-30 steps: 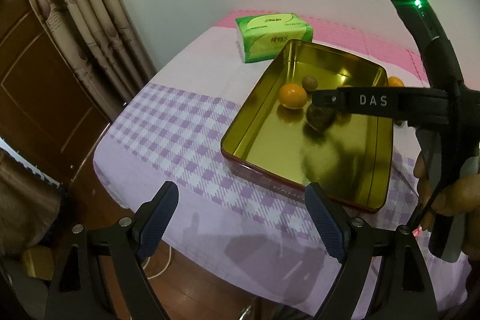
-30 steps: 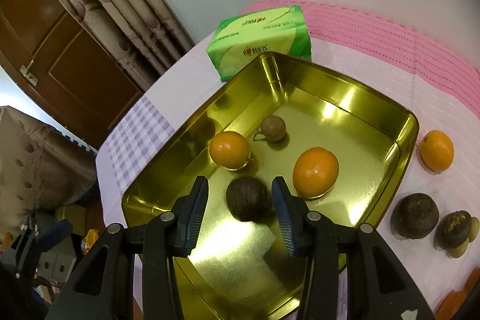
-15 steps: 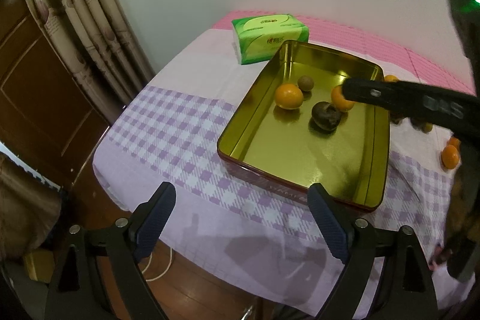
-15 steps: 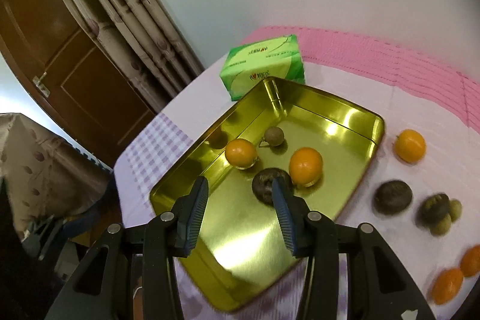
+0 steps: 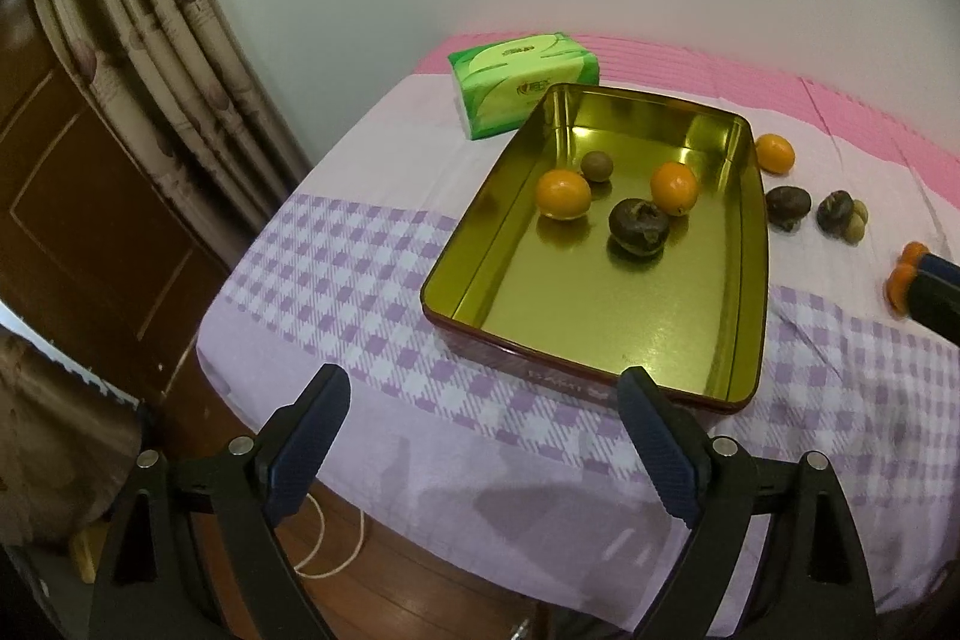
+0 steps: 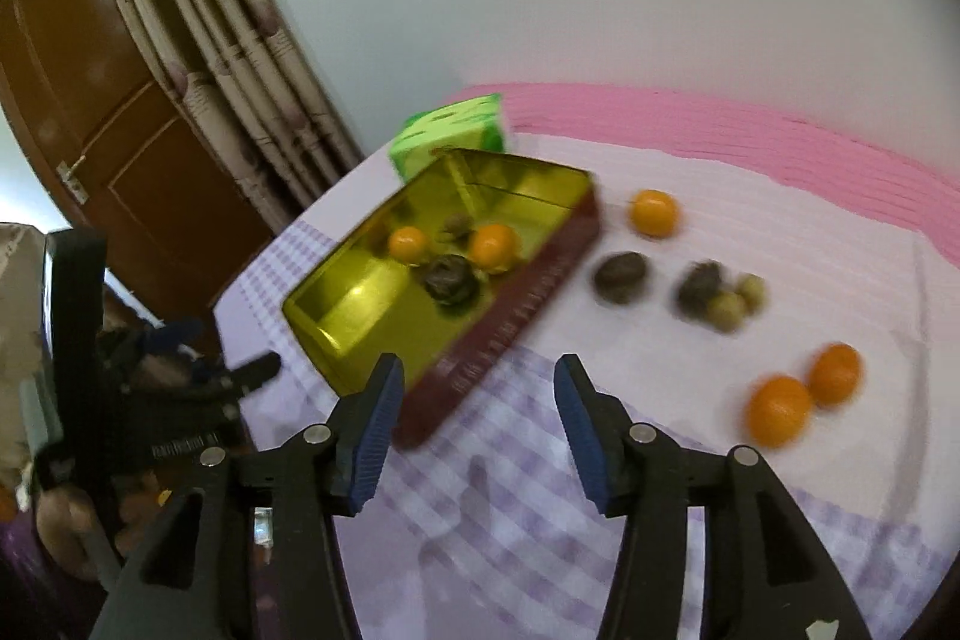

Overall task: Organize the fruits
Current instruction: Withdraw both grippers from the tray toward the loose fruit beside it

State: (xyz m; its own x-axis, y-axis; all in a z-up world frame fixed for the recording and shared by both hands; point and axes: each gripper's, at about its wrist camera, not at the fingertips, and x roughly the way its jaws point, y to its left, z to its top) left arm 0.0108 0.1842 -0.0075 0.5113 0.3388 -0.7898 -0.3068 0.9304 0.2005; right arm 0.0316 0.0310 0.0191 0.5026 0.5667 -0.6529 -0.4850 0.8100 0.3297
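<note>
Gold tin beside green tissue pack; both grippers, left and right, wide apart, empty.

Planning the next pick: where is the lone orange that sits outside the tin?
In the left wrist view the lone orange lies on the cloth just past the gold tin's far right corner, beyond the dark fruit.

Five oranges, three dark wrinkled fruits, maybe three small brown-green ones (blurred), one gold tin, one tissue pack.
</note>
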